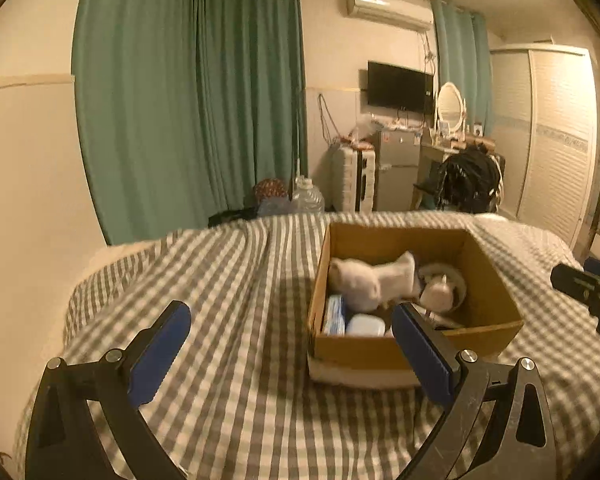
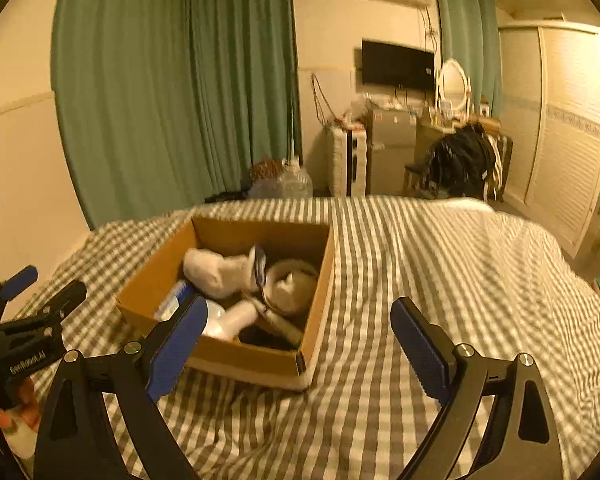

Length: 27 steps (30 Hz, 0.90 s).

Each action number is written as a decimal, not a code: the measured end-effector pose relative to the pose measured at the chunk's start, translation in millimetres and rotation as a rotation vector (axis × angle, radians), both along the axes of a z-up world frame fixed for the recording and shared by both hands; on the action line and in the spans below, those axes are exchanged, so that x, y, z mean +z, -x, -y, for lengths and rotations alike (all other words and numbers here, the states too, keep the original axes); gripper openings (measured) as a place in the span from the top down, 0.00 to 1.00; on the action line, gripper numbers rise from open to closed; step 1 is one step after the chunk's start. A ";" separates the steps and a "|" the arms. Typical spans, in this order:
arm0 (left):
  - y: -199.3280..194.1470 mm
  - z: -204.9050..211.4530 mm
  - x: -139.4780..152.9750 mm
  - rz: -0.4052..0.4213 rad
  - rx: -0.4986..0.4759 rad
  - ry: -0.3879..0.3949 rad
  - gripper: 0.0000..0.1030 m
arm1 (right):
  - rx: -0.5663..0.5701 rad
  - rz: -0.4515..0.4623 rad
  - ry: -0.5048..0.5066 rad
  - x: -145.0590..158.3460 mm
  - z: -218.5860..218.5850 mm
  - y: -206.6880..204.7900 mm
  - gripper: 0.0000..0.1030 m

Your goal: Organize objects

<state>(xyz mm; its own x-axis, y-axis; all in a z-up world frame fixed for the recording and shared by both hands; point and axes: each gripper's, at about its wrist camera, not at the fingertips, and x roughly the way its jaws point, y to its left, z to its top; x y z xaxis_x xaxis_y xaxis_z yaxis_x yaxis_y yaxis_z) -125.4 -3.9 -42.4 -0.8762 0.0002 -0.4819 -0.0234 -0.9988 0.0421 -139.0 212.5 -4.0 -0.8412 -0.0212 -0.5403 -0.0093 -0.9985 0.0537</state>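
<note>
An open cardboard box (image 1: 496, 276) (image 2: 156, 276) sits on a bed with a grey checked cover (image 1: 236, 272) (image 2: 440, 264). In it lie a white sock-like cloth (image 1: 370, 280) (image 2: 216, 270), a round fluffy thing (image 1: 444, 288) (image 2: 292, 288), a blue-white packet (image 1: 334, 314) (image 2: 176, 298) and a white case (image 1: 366, 325). My left gripper (image 1: 292, 318) is open and empty, just left of the box's near corner. My right gripper (image 2: 300, 316) is open and empty, in front of the box's right corner. Each gripper shows at the edge of the other's view.
Green curtains (image 1: 188, 96) hang behind the bed. A water jug (image 1: 306, 196), a suitcase (image 1: 352, 176), a small fridge (image 1: 396, 168), a chair with dark clothes (image 1: 468, 180) and a white wardrobe (image 1: 556, 140) stand beyond the foot of the bed.
</note>
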 end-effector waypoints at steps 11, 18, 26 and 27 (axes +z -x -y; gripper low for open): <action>-3.0 3.0 1.5 0.004 -0.005 -0.016 0.00 | -0.011 -0.007 -0.030 0.0 4.2 -0.9 0.09; -2.7 1.2 2.1 0.009 -0.008 -0.015 0.00 | -0.007 0.001 -0.034 -1.1 3.7 0.4 0.09; -2.6 -0.3 2.2 0.016 -0.009 -0.012 0.00 | -0.002 0.010 -0.043 -3.1 6.2 2.0 0.09; -2.6 -0.4 1.9 0.017 -0.010 -0.010 0.00 | -0.001 0.011 -0.043 -3.4 6.4 2.2 0.09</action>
